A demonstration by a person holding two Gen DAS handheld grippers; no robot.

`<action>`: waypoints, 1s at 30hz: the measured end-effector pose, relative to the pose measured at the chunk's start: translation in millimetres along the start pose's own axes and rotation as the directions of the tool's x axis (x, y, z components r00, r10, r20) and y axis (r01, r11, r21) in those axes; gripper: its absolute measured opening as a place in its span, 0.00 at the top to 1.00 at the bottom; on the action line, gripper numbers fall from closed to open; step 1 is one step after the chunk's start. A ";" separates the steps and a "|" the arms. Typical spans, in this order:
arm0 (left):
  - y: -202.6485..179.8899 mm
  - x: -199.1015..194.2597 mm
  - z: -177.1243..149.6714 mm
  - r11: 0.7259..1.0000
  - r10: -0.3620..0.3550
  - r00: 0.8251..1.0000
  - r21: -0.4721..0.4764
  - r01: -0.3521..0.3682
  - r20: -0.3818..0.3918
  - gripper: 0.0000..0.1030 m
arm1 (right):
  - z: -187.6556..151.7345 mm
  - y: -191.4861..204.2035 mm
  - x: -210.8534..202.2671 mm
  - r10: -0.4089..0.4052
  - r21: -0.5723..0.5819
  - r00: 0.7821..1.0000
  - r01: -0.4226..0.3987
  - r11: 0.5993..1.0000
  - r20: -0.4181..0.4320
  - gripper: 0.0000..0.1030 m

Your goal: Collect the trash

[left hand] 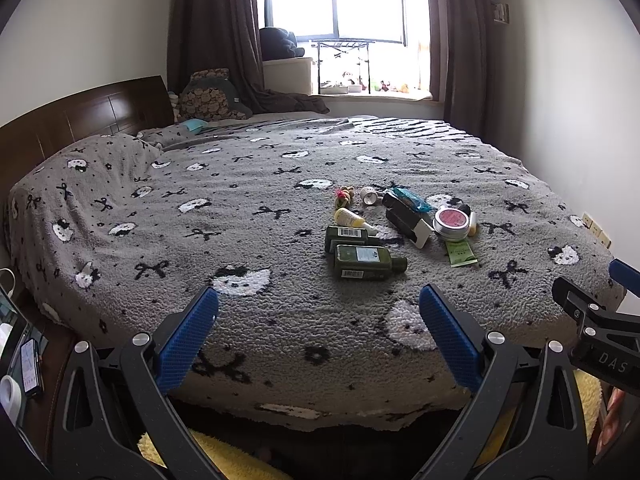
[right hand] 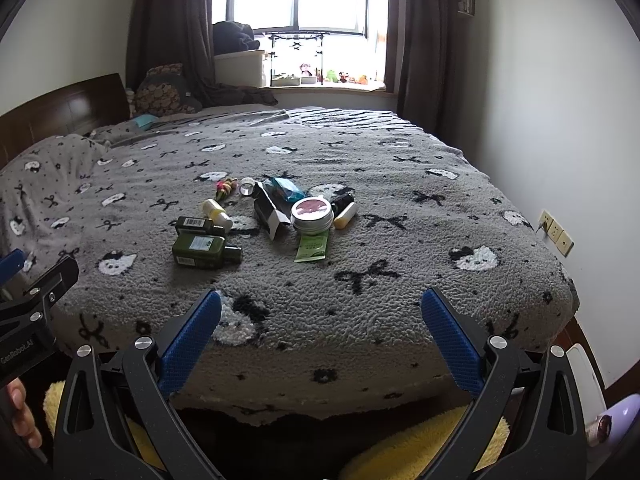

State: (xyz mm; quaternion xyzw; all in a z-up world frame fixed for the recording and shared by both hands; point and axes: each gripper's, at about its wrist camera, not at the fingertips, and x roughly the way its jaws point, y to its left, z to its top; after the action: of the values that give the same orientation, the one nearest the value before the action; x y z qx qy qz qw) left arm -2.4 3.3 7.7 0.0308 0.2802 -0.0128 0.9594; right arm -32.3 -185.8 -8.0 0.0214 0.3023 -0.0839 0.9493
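1. Trash is clustered mid-bed on the grey patterned blanket (left hand: 120, 264): two dark green bottles (left hand: 370, 262) lying side by side nearest the foot, a small yellow tube (left hand: 352, 218) just behind them, a black-and-white box (left hand: 408, 222), a round tin with pink lid (left hand: 452, 222), a flat green sachet (left hand: 462, 254) in front of the tin, and a teal wrapper (left hand: 410, 198) plus small bits at the far edge.
2. No bin or bag is seen in either view; the drop-off point cannot be told.
3. Left gripper (left hand: 320, 328) is spread wide, nothing held, hovering at the foot of the bed, well apart from the pile.
4. Right gripper (right hand: 322, 330) is likewise spread wide and empty, same standoff; the pile sits left of its centre line.
5. Step judged: pre-approach. Nothing appears collected yet.
6. Next move, judged: one gripper is to be advanced over the blanket to the nearest green bottle (right hand: 200, 250) and lowered so that the fingers straddle its short axis.
7. Risks, judged: plush blanket may be snagged by the pads; the bottles touch, so the neighbour may be nudged; the flat sachet will likely need an edge pinch.
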 end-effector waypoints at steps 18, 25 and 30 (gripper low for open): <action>-0.8 -1.2 1.8 1.000 0.004 1.000 0.002 -0.004 0.000 0.08 | 0.5 0.7 -2.6 0.009 0.001 1.000 -0.009 1.000 0.005 0.03; -1.1 -1.1 1.7 1.000 0.004 1.000 0.002 -0.004 0.000 0.08 | 0.8 0.7 -3.0 0.011 0.001 1.000 -0.011 1.000 0.004 0.03; -1.0 -1.2 1.3 1.000 0.005 1.000 0.002 -0.005 0.000 0.08 | 0.7 0.3 -2.6 0.010 0.002 1.000 -0.010 1.000 0.005 0.03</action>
State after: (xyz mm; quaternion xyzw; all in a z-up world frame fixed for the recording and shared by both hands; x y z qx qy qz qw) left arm -2.7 2.2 9.4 0.0325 0.2799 -0.0107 0.9594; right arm -33.9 -185.1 -5.9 0.0237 0.2999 -0.0797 0.9504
